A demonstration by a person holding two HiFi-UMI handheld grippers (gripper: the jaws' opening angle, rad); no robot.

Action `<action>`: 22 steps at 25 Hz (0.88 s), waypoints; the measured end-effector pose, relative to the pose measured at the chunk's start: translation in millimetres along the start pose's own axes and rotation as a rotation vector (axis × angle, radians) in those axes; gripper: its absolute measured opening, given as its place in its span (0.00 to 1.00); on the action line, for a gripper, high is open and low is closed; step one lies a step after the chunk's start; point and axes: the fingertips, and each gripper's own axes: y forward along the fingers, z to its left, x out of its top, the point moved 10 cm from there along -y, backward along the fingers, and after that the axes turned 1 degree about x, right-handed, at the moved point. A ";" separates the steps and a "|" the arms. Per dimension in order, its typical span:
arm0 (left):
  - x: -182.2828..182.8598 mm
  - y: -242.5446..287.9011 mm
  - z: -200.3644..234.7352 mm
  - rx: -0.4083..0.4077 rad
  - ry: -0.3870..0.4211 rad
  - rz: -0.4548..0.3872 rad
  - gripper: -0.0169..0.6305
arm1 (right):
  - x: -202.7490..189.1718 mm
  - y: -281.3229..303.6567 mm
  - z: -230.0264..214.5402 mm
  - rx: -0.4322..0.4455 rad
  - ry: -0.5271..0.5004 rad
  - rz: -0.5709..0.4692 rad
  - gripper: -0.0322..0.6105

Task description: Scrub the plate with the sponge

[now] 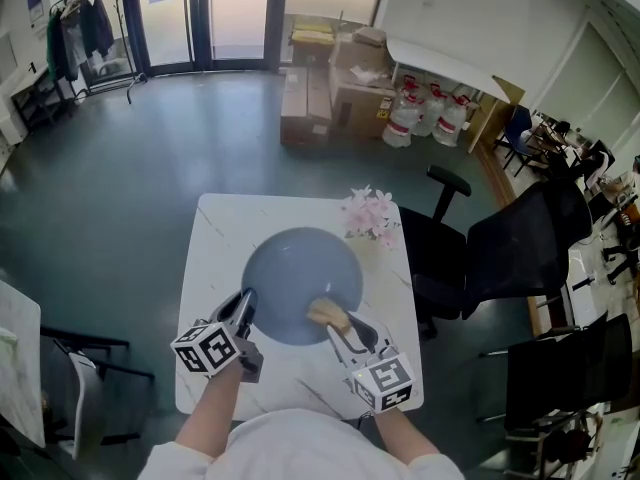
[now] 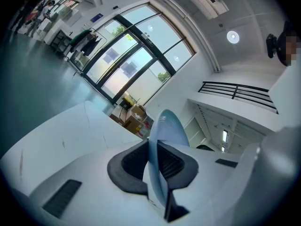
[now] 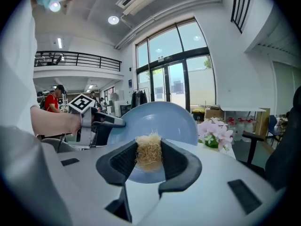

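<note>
Blue plate [image 1: 300,278] over the white counter [image 1: 222,236], pinched at its near-left rim by the closed fingers of the left gripper [image 1: 244,306]. Straw-coloured sponge [image 1: 325,312] clamped in the right gripper [image 1: 340,326] fingers, at the plate's near-right part. Pink flowers [image 1: 368,214] just beyond the plate.

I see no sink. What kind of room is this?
Probably a big office or workroom, not a kitchen: black office chairs beside the table, stacked cardboard boxes on the floor, tall glass doors behind.

Head view steeply down over table [image 1: 225,230], both gripper views close, near level, sharing plate [image 3: 160,114]
</note>
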 end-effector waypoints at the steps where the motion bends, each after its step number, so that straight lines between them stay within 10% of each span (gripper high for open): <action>1: 0.2 0.2 0.2 0.001 0.001 0.000 0.10 | -1.3 3.0 6.9 0.023 -0.002 0.004 0.28; 10: -13.3 0.7 -8.0 -0.017 0.046 0.056 0.10 | 18.7 40.2 34.2 0.149 -0.064 -0.028 0.28; 22: -26.0 1.2 -11.9 -0.043 0.048 0.097 0.10 | 47.4 33.5 -35.9 -0.070 -0.057 -0.070 0.28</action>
